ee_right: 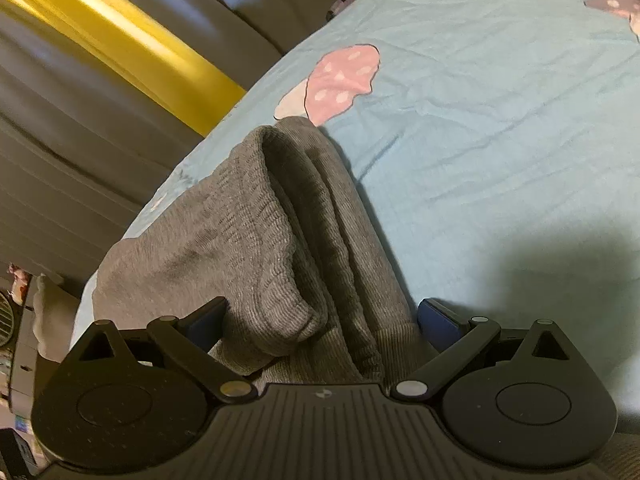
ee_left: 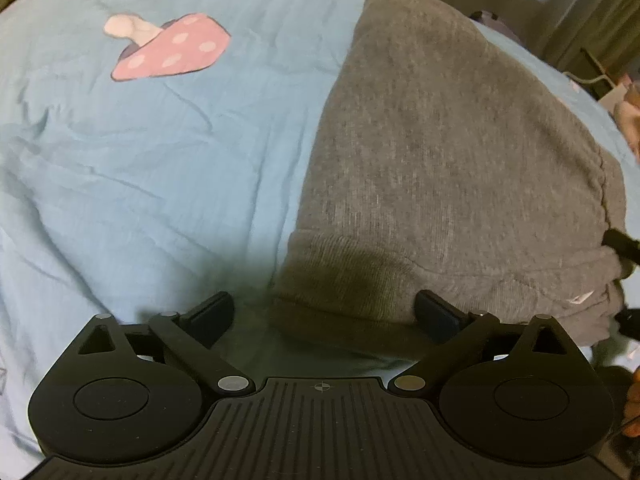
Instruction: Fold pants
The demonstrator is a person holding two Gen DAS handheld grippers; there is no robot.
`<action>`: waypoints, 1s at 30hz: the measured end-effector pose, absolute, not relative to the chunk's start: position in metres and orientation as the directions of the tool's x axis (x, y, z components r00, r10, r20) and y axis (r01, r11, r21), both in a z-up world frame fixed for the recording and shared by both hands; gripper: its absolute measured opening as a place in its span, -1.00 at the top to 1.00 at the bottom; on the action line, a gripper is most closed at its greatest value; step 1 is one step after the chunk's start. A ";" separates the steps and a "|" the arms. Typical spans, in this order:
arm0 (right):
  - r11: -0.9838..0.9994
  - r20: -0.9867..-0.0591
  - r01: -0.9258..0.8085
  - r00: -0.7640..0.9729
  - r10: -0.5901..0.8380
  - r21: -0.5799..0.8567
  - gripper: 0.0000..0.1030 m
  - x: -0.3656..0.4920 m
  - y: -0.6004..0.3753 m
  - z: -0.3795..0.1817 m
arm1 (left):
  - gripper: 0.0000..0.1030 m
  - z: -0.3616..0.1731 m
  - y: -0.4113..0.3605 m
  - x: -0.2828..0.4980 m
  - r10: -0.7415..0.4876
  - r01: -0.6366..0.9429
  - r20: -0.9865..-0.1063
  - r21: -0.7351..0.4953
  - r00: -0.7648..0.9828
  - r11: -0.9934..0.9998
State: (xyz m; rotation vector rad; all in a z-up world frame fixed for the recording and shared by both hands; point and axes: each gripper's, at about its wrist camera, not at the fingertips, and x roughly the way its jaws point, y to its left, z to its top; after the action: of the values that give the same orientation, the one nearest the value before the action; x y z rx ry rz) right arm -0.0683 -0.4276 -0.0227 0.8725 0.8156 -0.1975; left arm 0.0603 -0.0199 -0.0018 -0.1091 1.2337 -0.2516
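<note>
Looking along our left hand-held gripper, we see its two fingers spread wide, with nothing pinched between them. Its right finger lies against the ribbed cuff edge of the grey pants, while the left finger sits over the light blue bedsheet, apart from the cloth. The pants lie folded on the bed, stretching from the near edge toward the far right, with a seam running down their right side. A pink mushroom print marks the sheet to the far left of the pants.

From our right hand-held gripper, we see the fingers also set wide, standing on either side of a bunched, stacked end of the pants. The ribbed layers pass between the fingers and reach back under the gripper body; the pads flank the fabric, but we cannot tell whether they press on it. Beyond the pants another pink mushroom print sits on the sheet, and a yellow band shows past the bed's far left edge.
</note>
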 end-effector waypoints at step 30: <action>0.666 -0.576 0.132 0.641 0.508 0.734 -0.70 -0.002 -0.462 -0.047 | -0.93 -0.022 -0.064 0.166 -0.516 0.315 -0.829 -0.441 0.214 0.840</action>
State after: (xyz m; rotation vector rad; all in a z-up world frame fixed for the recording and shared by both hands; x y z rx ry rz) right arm -0.0023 -0.4624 -0.0471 0.8359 0.8701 0.2449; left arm 0.1662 -0.0639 -0.0220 -0.1924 1.2267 -0.5809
